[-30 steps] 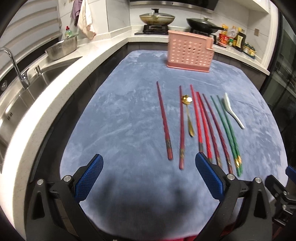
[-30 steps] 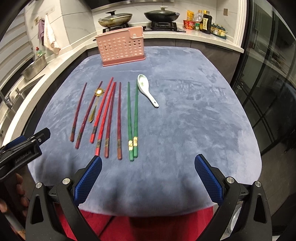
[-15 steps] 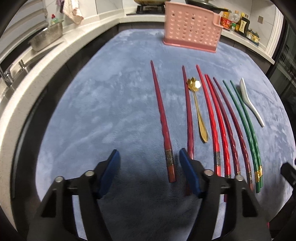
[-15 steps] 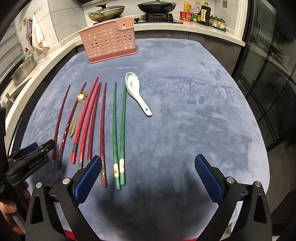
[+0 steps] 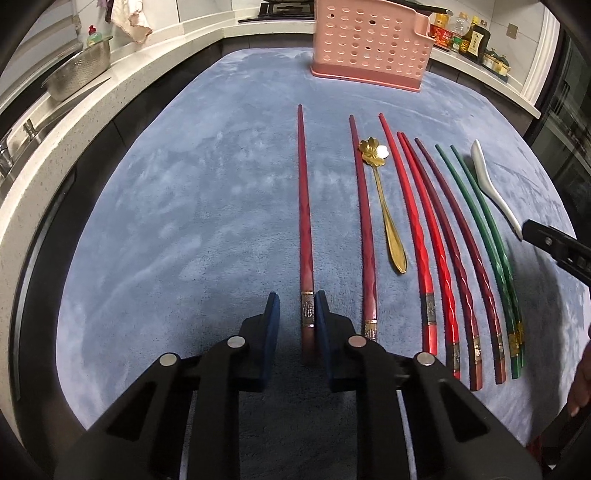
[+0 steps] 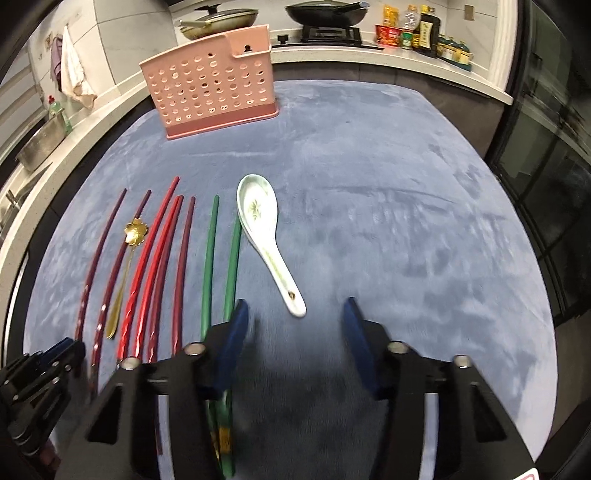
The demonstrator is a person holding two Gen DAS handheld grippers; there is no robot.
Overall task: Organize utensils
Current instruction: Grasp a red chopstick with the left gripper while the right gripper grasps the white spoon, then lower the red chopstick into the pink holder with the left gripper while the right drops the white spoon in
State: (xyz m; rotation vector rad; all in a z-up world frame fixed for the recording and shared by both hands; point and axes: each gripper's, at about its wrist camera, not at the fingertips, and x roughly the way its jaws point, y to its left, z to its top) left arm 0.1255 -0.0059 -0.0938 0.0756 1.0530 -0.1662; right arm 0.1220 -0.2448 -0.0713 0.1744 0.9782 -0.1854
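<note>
chopstick (image 5: pixel 305 221) between left tool (image 5: pixel 298 314) pads, right pad touching; right tool (image 6: pixel 293 325) agape

No legible text — bottle labels (image 6: pixel 424 31) too blurred.

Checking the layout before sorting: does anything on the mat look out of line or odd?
Mostly tidy. The gold spoon lies among the red chopsticks, splitting the dark red pair. The white spoon lies angled, its bowl touching a green chopstick.
</note>
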